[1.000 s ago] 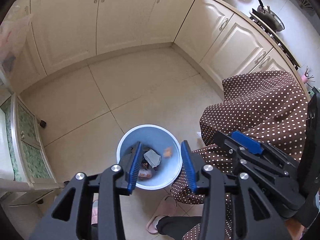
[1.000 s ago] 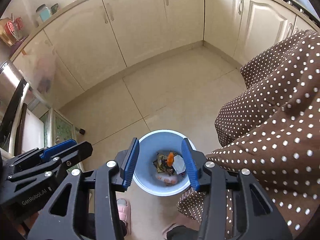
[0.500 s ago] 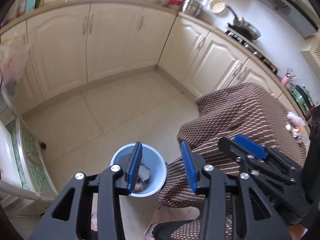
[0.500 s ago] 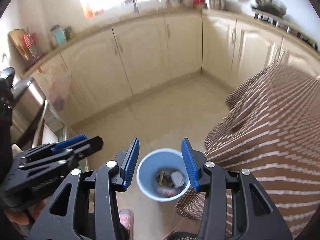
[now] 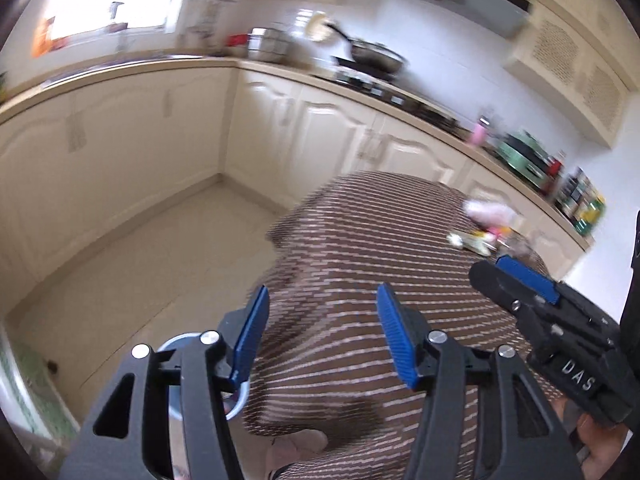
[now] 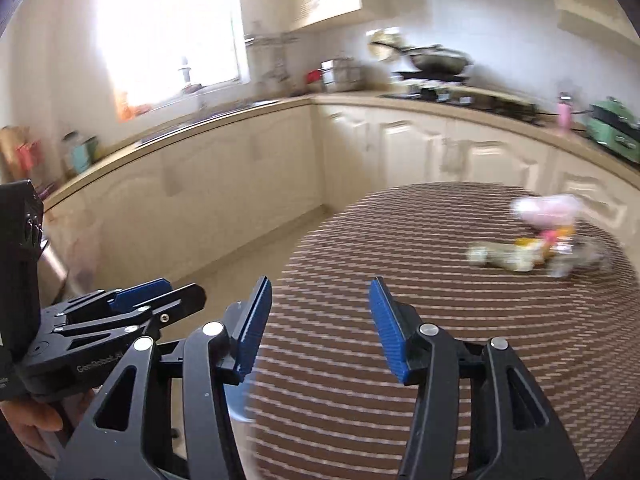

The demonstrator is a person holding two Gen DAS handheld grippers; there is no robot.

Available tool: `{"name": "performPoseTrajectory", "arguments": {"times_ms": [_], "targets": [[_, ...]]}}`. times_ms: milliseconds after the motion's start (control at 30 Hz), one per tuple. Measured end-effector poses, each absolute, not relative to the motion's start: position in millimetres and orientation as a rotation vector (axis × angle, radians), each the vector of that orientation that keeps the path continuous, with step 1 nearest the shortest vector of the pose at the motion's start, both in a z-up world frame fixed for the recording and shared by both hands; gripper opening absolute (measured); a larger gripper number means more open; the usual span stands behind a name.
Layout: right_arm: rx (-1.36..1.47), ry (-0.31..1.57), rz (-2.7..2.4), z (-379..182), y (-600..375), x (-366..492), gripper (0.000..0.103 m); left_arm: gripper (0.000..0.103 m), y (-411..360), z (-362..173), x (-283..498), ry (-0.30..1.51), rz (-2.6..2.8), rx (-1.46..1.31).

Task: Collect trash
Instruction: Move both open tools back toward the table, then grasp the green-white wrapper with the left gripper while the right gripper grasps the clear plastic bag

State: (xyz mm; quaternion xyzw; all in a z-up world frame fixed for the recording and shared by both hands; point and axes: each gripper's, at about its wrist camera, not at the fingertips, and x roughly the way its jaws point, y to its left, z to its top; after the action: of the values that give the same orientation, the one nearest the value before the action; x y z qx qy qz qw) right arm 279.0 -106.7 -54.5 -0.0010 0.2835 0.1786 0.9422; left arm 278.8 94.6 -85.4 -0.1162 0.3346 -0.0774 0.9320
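Observation:
Blurred trash lies at the far side of a brown dotted tablecloth [image 6: 400,264]: a pink crumpled piece [image 6: 546,208], a pale wrapper [image 6: 504,256] and small bits beside them. They also show in the left wrist view [image 5: 486,216]. My left gripper [image 5: 320,320] is open and empty above the near table edge. My right gripper [image 6: 318,316] is open and empty, well short of the trash. The blue bin [image 5: 178,346] sits on the floor, mostly hidden behind my left fingers.
Cream cabinets [image 6: 224,192] run along the walls under a counter with pots, a stove pan [image 6: 436,60] and jars. A tiled floor [image 5: 132,256] lies left of the table. Each gripper shows at the edge of the other's view.
Both grippers have swung up from looking down into the blue bin to looking across the table toward the trash. Both stay open and empty.

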Motion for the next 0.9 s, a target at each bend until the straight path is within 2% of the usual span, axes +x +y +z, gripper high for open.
{"name": "performPoseTrajectory", "arguments": {"times_ms": [300, 400, 633, 900], "targets": [[0.092, 0.587, 0.127, -57.5, -237.3, 296.0, 0.051, 0.058, -47.5, -82.1, 346.1, 0.754, -0.395, -0.08], [0.105, 0.6, 0.078, -63.1, -265.2, 306.4, 0.051, 0.065, -80.5, -87.3, 371.2, 0.777, -0.419, -0.057], [0.136, 0.652, 0.024, -79.8, -302.0, 329.6, 0.052, 0.065, -139.7, -109.7, 421.0, 0.801, -0.41, 0.124], [0.157, 0.698, 0.019, -88.5, -322.0, 360.1, 0.055, 0.065, -168.2, -124.3, 467.0, 0.789, -0.382, 0.289]]}}
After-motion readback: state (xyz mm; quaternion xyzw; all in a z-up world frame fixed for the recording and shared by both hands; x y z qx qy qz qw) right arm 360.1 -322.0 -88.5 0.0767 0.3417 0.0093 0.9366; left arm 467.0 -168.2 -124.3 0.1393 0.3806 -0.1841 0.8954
